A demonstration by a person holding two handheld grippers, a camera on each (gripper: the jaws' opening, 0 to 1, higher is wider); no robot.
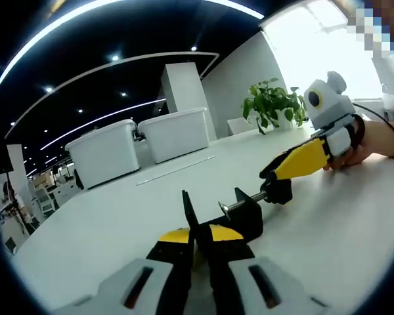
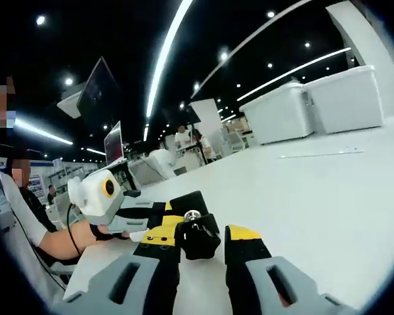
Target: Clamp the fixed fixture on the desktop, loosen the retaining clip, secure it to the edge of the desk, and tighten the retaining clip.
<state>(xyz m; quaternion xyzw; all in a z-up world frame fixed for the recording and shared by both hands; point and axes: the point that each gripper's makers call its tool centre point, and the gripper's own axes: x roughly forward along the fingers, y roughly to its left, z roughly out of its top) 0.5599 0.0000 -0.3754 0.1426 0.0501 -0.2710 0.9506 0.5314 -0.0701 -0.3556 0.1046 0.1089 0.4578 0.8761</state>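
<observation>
With your left gripper [image 1: 196, 239] clenched on the black clamp fixture [image 1: 240, 213] lying on the white desk [image 1: 118, 223], note its screw runs lengthwise toward your right gripper [image 2: 202, 252], whose jaws bracket the knob [image 2: 196, 237]; contact cannot be confirmed.

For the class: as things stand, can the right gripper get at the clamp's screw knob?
Probably yes. In the right gripper view the black knob sits between the right gripper's jaws with nothing between; the left gripper holds the clamp body.
</observation>
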